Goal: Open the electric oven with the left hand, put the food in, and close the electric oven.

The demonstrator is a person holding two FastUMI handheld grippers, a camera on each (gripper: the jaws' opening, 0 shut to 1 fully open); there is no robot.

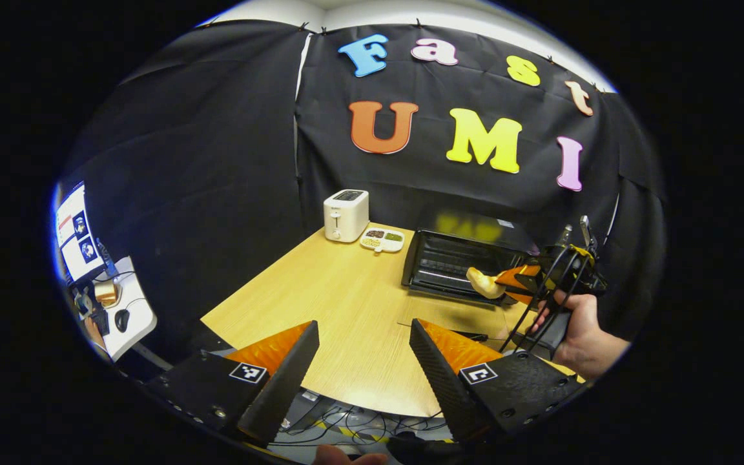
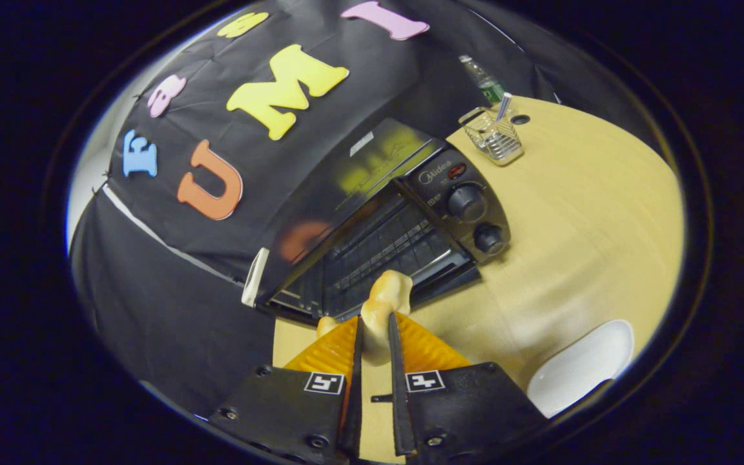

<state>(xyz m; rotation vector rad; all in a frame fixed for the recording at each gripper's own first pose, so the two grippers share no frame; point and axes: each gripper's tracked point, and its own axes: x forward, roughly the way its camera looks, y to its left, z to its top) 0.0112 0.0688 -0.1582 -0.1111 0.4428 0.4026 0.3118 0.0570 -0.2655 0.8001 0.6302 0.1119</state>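
The black electric oven (image 1: 453, 255) stands at the table's far right with its door down and the wire rack bare. In the left gripper view, my left gripper (image 1: 364, 325) is open over the near table edge with nothing between its fingers. Farther off, my right gripper (image 1: 515, 279), held by a hand (image 1: 582, 332), carries a pale piece of food (image 1: 485, 283) in front of the oven's mouth. In the right gripper view, the right gripper (image 2: 375, 318) is shut on the food (image 2: 385, 294), just short of the open oven (image 2: 372, 248) and above its lowered door.
A white toaster (image 1: 346, 215) and a small compartment tray (image 1: 382, 239) sit at the back of the wooden table (image 1: 346, 303). To the oven's right are a wire basket (image 2: 491, 137), a bottle (image 2: 483, 79) and a white plate (image 2: 578, 368). A side desk (image 1: 130, 310) stands left.
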